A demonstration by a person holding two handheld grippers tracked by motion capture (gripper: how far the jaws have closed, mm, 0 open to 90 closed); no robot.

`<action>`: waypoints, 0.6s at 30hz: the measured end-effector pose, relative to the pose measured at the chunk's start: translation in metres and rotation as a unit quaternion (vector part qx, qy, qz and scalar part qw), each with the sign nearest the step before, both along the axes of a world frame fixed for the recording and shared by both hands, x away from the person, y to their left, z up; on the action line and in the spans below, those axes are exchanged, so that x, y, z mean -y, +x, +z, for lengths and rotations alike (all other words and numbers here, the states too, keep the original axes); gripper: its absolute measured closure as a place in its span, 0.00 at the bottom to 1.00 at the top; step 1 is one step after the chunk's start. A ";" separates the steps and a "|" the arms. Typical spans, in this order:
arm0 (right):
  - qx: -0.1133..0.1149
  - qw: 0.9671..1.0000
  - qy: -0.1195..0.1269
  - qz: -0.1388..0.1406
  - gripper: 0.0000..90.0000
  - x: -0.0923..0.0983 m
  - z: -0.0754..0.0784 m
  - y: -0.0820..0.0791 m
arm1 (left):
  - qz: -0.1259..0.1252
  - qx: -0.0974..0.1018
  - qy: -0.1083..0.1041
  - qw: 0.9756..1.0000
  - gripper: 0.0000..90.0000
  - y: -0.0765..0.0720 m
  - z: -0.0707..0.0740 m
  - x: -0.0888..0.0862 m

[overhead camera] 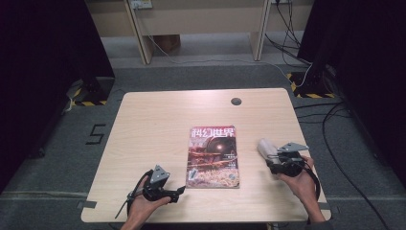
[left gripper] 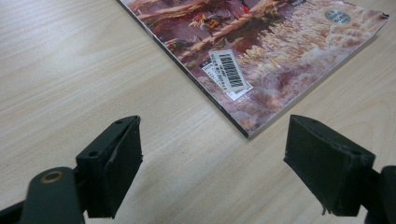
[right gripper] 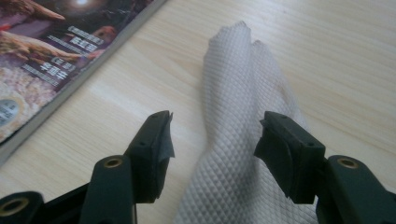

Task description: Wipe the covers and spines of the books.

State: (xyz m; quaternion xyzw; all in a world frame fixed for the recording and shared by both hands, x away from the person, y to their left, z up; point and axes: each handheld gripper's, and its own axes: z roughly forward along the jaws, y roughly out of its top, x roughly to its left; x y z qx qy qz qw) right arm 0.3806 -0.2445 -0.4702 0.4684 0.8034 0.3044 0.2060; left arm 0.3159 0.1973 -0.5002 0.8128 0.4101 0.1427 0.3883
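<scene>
Cloth (right gripper: 243, 140) was laid between the half-open jaws of the right gripper (right gripper: 212, 140), long side toward twelve o'clock, not yet pinched. Nothing was held by the wide-open left gripper (left gripper: 212, 154); book (left gripper: 261, 60) at one o'clock.

Magazine (overhead camera: 213, 157) cover carried the large title 科幻世界 across its top, a white barcode sticker (left gripper: 227, 71) sat near its lower corner (digits too small to read), floor (overhead camera: 57, 143) bore a painted number 5 (overhead camera: 95, 133) left of the table.
</scene>
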 end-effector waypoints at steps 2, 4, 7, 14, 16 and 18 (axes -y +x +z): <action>-0.002 1.000 -0.002 -0.001 0.49 0.002 -0.001 0.001 | 0.000 -0.001 0.002 1.000 0.20 0.000 0.000 0.000; -0.013 1.000 0.002 -0.009 0.52 0.008 -0.004 0.002 | 0.000 0.001 0.000 1.000 0.20 0.000 0.000 0.000; -0.031 0.999 0.005 -0.017 0.52 0.011 -0.008 0.004 | 0.000 0.000 0.001 1.000 0.20 0.000 -0.001 0.001; -0.059 0.998 0.001 0.007 0.69 0.011 -0.020 0.013 | -0.001 -0.003 0.002 1.000 0.20 0.003 -0.002 0.002; -0.058 0.998 -0.004 0.011 0.72 0.010 -0.020 0.015 | -0.001 -0.004 0.002 1.000 0.20 0.003 -0.002 0.002; -0.057 0.998 -0.001 0.019 0.76 0.006 -0.020 0.021 | 0.002 -0.003 0.001 1.000 0.20 0.004 -0.002 0.001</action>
